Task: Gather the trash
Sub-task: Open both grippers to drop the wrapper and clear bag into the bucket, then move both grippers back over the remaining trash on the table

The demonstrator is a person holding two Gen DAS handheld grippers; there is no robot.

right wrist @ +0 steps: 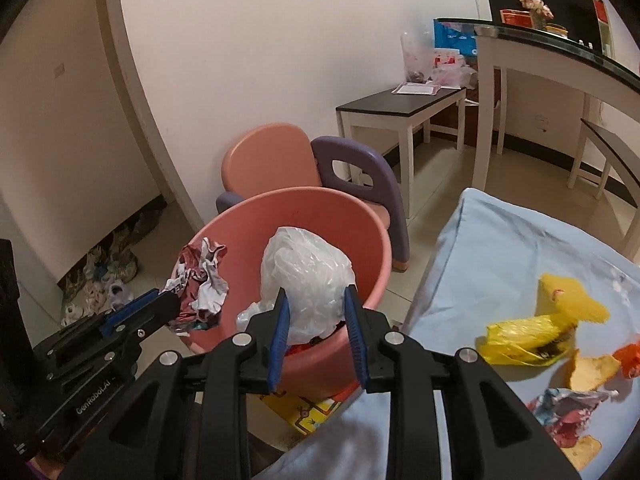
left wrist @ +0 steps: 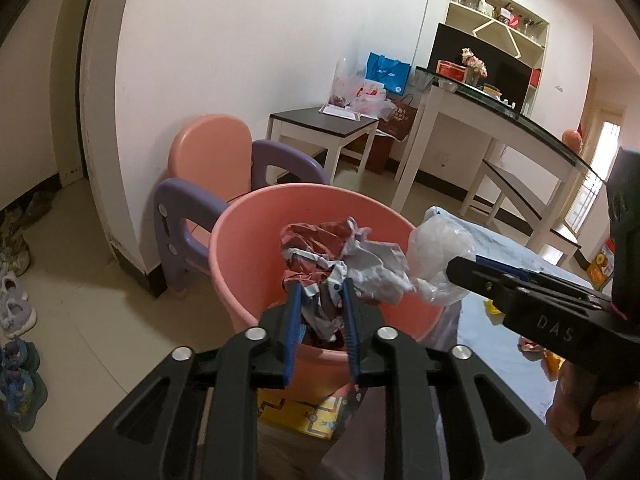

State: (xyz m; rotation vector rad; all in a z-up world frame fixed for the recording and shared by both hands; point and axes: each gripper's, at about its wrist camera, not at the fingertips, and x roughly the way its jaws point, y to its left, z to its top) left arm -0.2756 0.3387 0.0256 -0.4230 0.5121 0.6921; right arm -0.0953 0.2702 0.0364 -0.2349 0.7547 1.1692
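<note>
A pink plastic bin [left wrist: 240, 264] stands on the floor beside the blue-covered table [right wrist: 500, 248]; it also shows in the right wrist view [right wrist: 320, 216]. My left gripper [left wrist: 322, 292] is shut on a crumpled red and white wrapper [left wrist: 344, 256] held over the bin's mouth; the wrapper also shows in the right wrist view [right wrist: 202, 280]. My right gripper [right wrist: 314, 300] is shut on a crumpled clear plastic bag [right wrist: 308, 276], also over the bin; the bag shows in the left wrist view [left wrist: 438, 260]. More trash lies on the table: a yellow wrapper [right wrist: 528, 334] and a crumpled patterned wrapper [right wrist: 568, 412].
A pink and purple child's chair [left wrist: 208, 184] stands behind the bin by the wall. A dark-topped low bench [left wrist: 320, 124] and a glass-topped white table [left wrist: 500, 120] stand further back. Shoes [left wrist: 16, 304] lie on the floor at left. A yellow patterned mat [right wrist: 304, 412] lies under the bin.
</note>
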